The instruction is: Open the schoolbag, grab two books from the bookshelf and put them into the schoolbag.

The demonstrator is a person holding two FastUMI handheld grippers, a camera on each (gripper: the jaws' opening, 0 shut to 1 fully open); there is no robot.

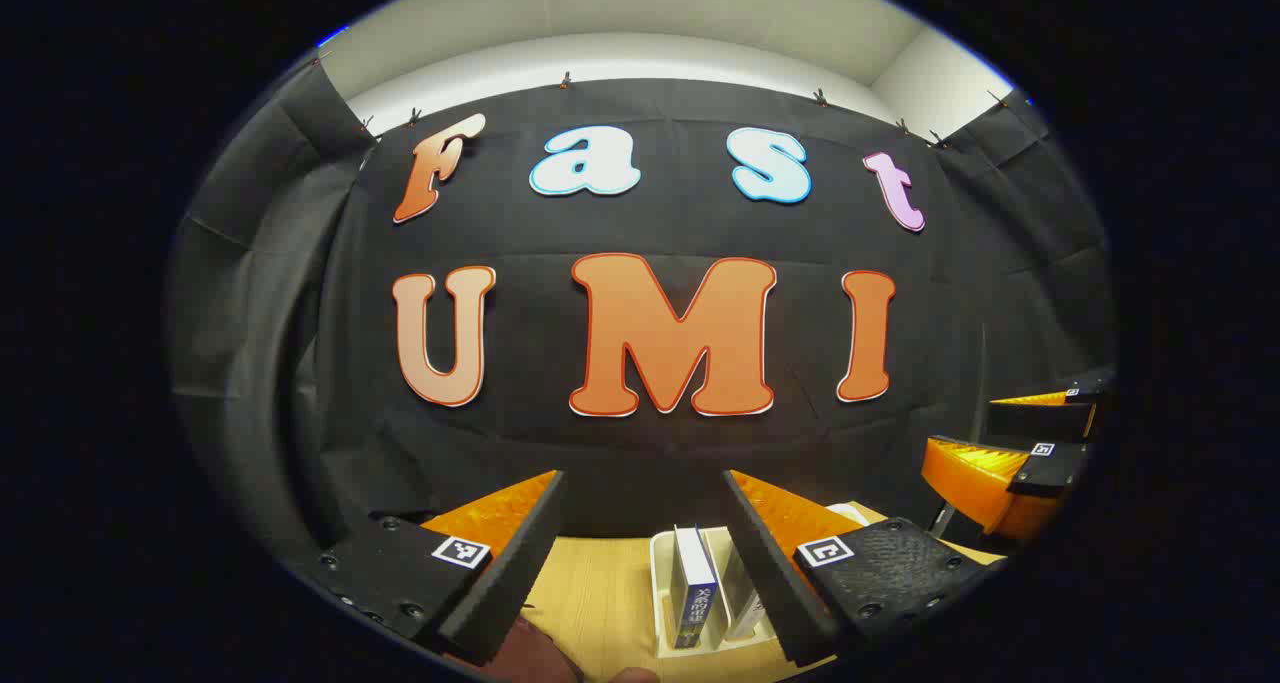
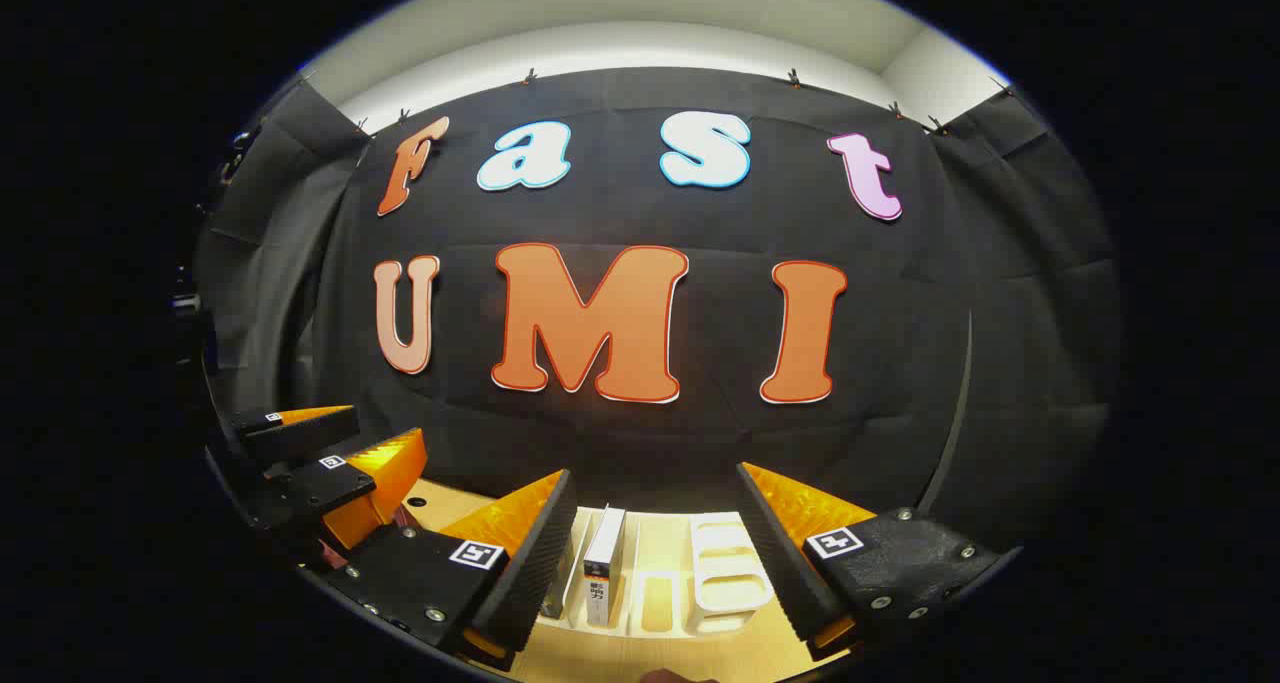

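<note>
1. Left gripper point(image 1: 640, 523): fingers spread wide, nothing between them, raised above the counter point(image 1: 600, 603) and aimed at the booth wall.
2. Left gripper view: between the fingers, low in frame, the white bookshelf point(image 1: 665, 603) stands on the light wood counter. One book point(image 1: 694, 583) with a dark blue spine stands upright in it; a second, pale book point(image 1: 742, 603) stands just beside it, partly hidden behind the right-hand finger point(image 1: 770, 553).
3. Left gripper view, bottom edge: a bit of a hand point(image 1: 525, 653) under the left-hand finger, blurred.
4. Left gripper view, far right: the other gripper point(image 1: 1030, 443), well apart, also off the counter; its fingers look spread.
5. Right gripper point(image 2: 650, 533): fingers released, wide apart, gripping nothing, held above the counter point(image 2: 640, 653).
6. Right gripper view: the bookshelf point(image 2: 725, 573) lies between the fingers, white slotted rack on the counter. A book point(image 2: 603, 563) with a white cover and dark spine top stands upright in a left slot, near the left-hand finger point(image 2: 535, 553) but not touching. Right slots of the rack show bare dividers.
7. Right gripper view, lower left: the left gripper point(image 2: 330, 453) is close beside, fingers parted.
8. Schoolbag: can't place it from these views.
</note>
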